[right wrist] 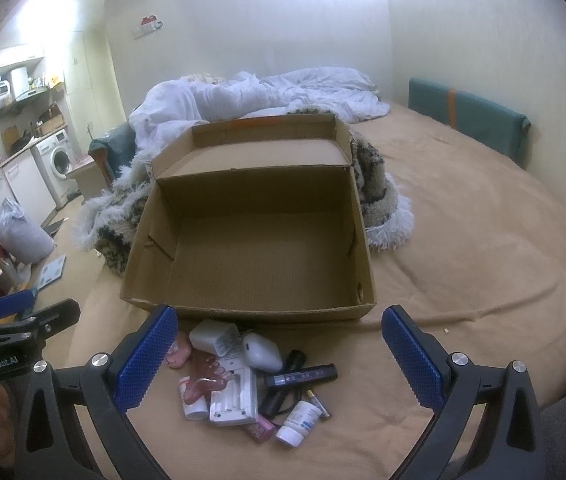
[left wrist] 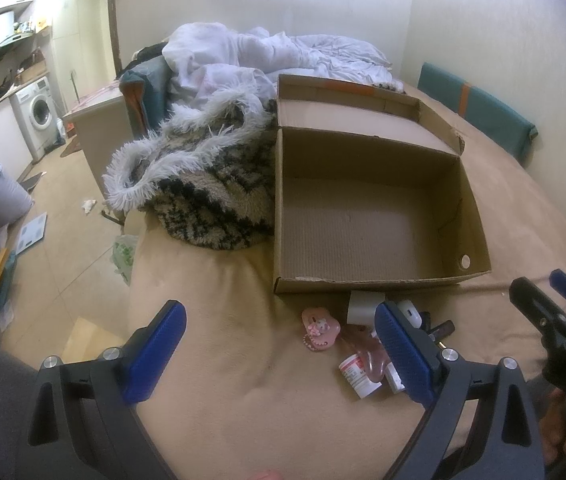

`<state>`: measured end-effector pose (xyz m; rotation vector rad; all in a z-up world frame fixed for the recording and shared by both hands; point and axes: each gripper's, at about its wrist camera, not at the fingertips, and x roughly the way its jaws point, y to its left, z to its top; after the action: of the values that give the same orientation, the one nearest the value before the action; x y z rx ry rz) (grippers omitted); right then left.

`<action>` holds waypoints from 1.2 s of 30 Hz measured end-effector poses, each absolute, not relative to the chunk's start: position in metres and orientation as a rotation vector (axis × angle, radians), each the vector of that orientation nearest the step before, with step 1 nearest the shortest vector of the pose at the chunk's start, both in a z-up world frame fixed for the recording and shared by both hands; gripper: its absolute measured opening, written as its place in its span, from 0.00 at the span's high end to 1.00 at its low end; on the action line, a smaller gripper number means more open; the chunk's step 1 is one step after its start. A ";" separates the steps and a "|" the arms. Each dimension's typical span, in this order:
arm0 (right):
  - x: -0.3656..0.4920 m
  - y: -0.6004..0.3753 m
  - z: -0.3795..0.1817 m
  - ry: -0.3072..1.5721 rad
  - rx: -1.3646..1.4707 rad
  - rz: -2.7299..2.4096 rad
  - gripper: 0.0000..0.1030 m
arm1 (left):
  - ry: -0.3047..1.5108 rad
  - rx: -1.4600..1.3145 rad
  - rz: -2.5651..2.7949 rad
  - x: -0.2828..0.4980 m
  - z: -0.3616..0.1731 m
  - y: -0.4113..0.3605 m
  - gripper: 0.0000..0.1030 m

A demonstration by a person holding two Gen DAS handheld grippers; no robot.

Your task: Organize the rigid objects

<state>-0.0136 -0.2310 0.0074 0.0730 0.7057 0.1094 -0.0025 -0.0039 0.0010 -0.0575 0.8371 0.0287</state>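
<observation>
left gripper (left wrist: 279, 354) held with fingers spread wide, nothing gripped | small items heaped on bed (right wrist: 463, 240) just before cardboard box (right wrist: 251, 312): pink case (left wrist: 320, 328), charger (right wrist: 213, 336), battery holder (right wrist: 235, 396), pill bottle (right wrist: 299, 424) | box seen bare inside | right gripper (right wrist: 279, 358) spread wide above heap, nothing gripped

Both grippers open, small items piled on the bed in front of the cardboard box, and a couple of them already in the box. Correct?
Not quite. The cardboard box is empty: the right wrist view shows only its bare floor. The rest holds: left gripper and right gripper are open, and the small items lie piled on the bed in front of the box.
</observation>
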 end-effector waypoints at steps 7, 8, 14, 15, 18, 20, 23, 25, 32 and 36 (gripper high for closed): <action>-0.014 -0.230 0.007 0.704 0.073 0.109 0.00 | 0.836 -0.056 0.029 -0.003 0.002 -0.004 0.08; -0.014 -0.230 0.007 0.703 0.071 0.109 0.00 | 0.835 -0.057 0.029 -0.003 0.002 -0.004 0.08; -0.014 -0.230 0.007 0.704 0.071 0.108 0.00 | 0.835 -0.056 0.029 -0.003 0.002 -0.004 0.08; -0.014 -0.230 0.007 0.704 0.071 0.108 0.00 | 0.835 -0.056 0.029 -0.003 0.002 -0.004 0.08; -0.014 -0.230 0.007 0.704 0.070 0.108 0.00 | 0.836 -0.056 0.028 -0.003 0.002 -0.004 0.08; -0.014 -0.229 0.006 0.703 0.071 0.109 0.00 | 0.836 -0.055 0.028 -0.003 0.002 -0.004 0.08; -0.014 -0.229 0.006 0.703 0.071 0.107 0.00 | 0.834 -0.055 0.028 -0.003 0.002 -0.004 0.08; -0.014 -0.229 0.006 0.703 0.070 0.107 0.00 | 0.835 -0.056 0.028 -0.003 0.002 -0.004 0.08; -0.013 -0.232 0.004 0.722 0.069 0.100 0.00 | 0.834 -0.056 0.029 -0.003 0.002 -0.004 0.08; -0.012 -0.233 0.001 0.718 0.068 0.100 0.00 | 0.834 -0.056 0.028 -0.003 0.002 -0.004 0.08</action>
<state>-0.0124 -0.2329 0.0012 0.0678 0.7180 0.0998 -0.0031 -0.0036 0.0016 -0.0561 0.8342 0.0282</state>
